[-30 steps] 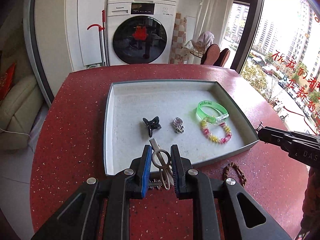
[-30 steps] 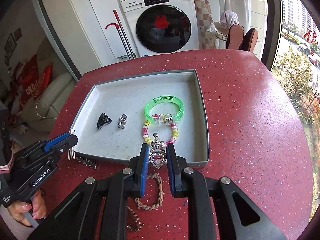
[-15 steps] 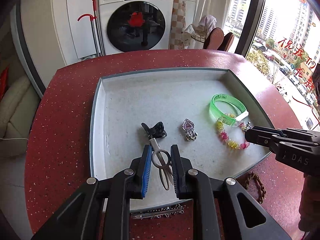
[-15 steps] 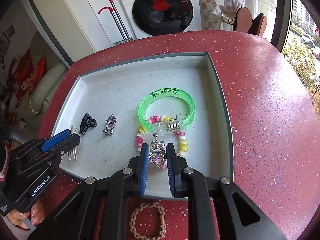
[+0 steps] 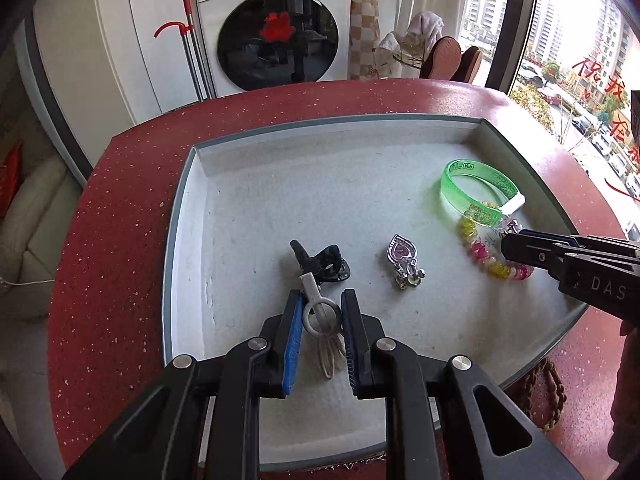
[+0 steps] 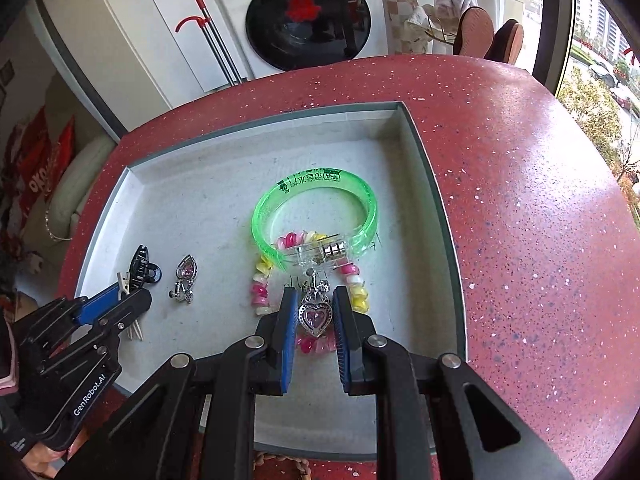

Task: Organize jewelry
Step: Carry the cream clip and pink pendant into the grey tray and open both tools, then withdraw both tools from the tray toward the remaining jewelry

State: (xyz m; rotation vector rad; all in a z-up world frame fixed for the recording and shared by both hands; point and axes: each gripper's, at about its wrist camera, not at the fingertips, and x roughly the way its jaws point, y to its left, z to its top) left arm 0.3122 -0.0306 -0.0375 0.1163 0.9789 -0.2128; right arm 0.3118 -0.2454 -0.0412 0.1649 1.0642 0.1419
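Both grippers, left [image 5: 320,316] and right [image 6: 314,312], now hang lower over the tray [image 5: 188,216], their clips carried in from its near edge.

A red speckled table [image 5: 120,240] is seen in front of a white front-loading washing machine [image 5: 276,24] — a red paper cutout [image 5: 276,28] is stuck on its dark round door. A red-handled mop [image 5: 188,40] is leaned against the white cabinet [image 5: 120,40] beside it. Brown chairs [image 5: 452,58] — a pale cloth [image 5: 428,26] draped nearby — are placed by the window, where red characters [image 5: 600,84] are stuck on the glass.

Both wrist views steep, close over shared tray [image 5: 182,240].
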